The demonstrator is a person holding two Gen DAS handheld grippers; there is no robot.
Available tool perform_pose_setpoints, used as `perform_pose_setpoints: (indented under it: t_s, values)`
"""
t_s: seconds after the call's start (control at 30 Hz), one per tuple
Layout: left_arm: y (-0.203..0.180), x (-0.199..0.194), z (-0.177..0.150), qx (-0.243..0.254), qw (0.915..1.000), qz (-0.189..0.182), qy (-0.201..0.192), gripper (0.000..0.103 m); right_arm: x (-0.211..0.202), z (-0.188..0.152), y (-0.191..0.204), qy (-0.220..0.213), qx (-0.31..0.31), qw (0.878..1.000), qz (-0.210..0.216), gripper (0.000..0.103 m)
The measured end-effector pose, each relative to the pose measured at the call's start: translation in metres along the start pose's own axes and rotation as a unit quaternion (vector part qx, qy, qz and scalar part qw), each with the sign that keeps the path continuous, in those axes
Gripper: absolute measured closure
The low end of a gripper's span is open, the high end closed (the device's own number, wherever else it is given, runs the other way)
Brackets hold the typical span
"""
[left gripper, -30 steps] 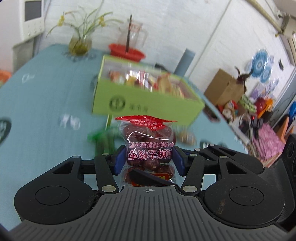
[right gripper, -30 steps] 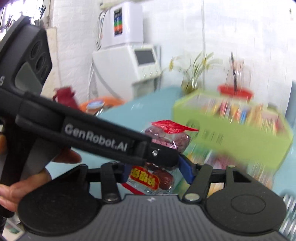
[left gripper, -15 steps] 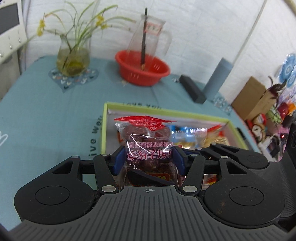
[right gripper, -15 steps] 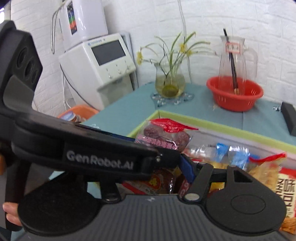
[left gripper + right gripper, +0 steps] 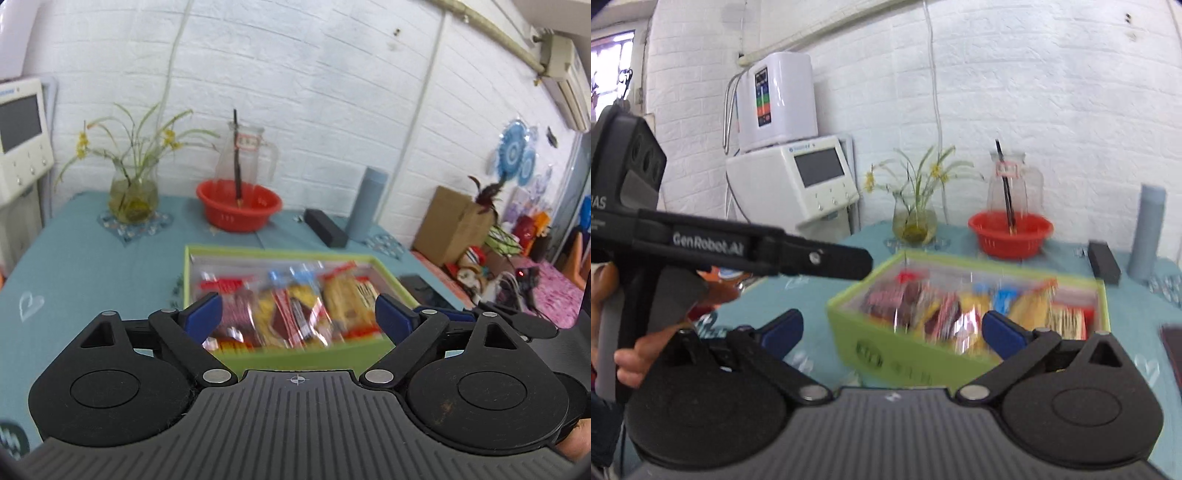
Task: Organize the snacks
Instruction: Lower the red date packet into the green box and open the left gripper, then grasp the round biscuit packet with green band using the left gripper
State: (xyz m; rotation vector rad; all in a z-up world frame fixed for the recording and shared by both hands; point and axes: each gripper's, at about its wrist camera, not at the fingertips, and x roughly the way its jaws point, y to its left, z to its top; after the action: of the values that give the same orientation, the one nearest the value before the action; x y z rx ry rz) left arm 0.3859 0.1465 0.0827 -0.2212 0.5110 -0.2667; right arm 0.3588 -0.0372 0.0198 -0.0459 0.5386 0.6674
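Observation:
A green box (image 5: 192, 273) (image 5: 886, 354) on the teal table holds several snack packets in a row. A red date packet (image 5: 236, 306) (image 5: 908, 295) lies at its left end. My left gripper (image 5: 297, 314) is open and empty, held above the box's near edge. My right gripper (image 5: 892, 328) is open and empty, just in front of the box's near corner. The left gripper also shows from the side in the right wrist view (image 5: 827, 258), left of the box.
Behind the box stand a red bowl (image 5: 238, 206) with a glass jug (image 5: 245, 151), a plant vase (image 5: 131, 195), a grey cylinder (image 5: 367, 203) and a black case (image 5: 325, 227). A white machine (image 5: 798, 181) stands left of the table. Cartons and clutter lie at right.
Both grippers were shut on the red date packet over the box. Both have opened and drawn back; the packet now lies in the box's left end.

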Motion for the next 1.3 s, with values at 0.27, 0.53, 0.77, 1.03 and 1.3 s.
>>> perform_pose_setpoints:
  t_s: [0.27,0.53,0.77,1.03,1.3]
  values:
    - [-0.007,-0.006,-0.102,-0.075,0.9915,-0.030,0.102,0.030,-0.006,-0.104,0.027,0.107,0.059,0.992,0.020,0.001]
    - [-0.018,0.021,-0.123,-0.049,0.9853,-0.009,0.164,0.069,0.014,-0.107,0.047,0.135,0.019,0.989,0.057,0.001]
    - [-0.035,-0.009,-0.149,0.020,0.9871,-0.014,0.158,0.059,-0.028,-0.122,0.082,0.138,0.030,0.984,0.111,0.001]
    - [-0.025,-0.061,-0.150,-0.007,0.9946,0.003,0.104,0.048,-0.055,-0.132,0.096,0.129,0.011,0.989,0.068,0.001]
    - [-0.002,-0.084,-0.170,-0.143,0.9801,-0.028,0.135,0.053,-0.028,-0.125,0.098,0.121,-0.054,0.990,0.044,0.001]
